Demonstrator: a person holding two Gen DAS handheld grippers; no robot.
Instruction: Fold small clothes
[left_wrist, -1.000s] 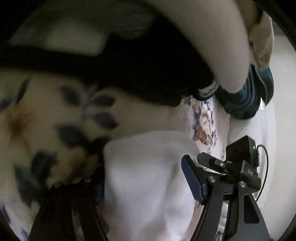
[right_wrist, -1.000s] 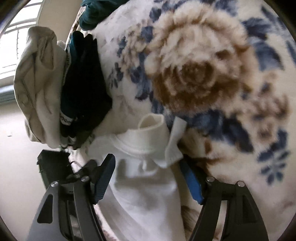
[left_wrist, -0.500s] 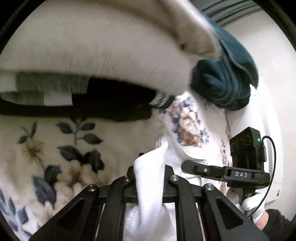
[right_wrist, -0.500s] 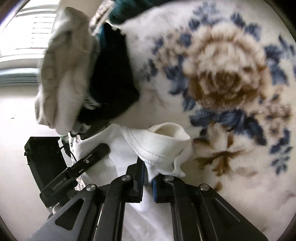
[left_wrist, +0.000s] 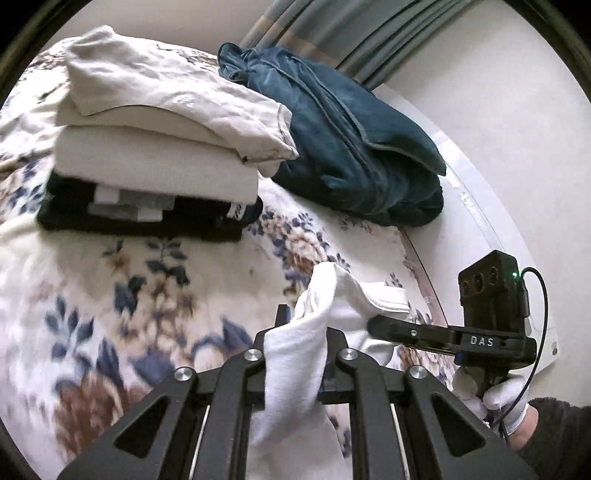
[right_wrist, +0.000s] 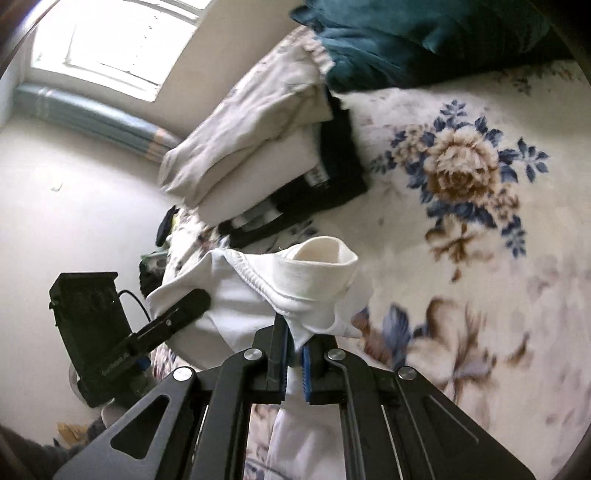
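1. Clearly the fold is only beginning: the left gripper (left_wrist: 295, 354) has its fingers pressed together on a bunched edge of the small white cotton garment (left_wrist: 295, 369), which drapes down between and below them.
2. The right gripper (right_wrist: 295, 354) likewise pinches the same white garment (right_wrist: 314, 291) just under its ribbed collar, the collar standing up right above the blue pads (right_wrist: 306, 369).
3. The cloth hangs off both sets of fingers above the cream floral fleece blanket (left_wrist: 110, 302), not yet laid flat or creased.
4. Beyond the left fingers, well apart, a neat pile of folded beige and black clothes (left_wrist: 155, 147) sits done.
5. A rumpled teal velvety garment (left_wrist: 351, 147), beside that pile, looks unfolded and probably remains.
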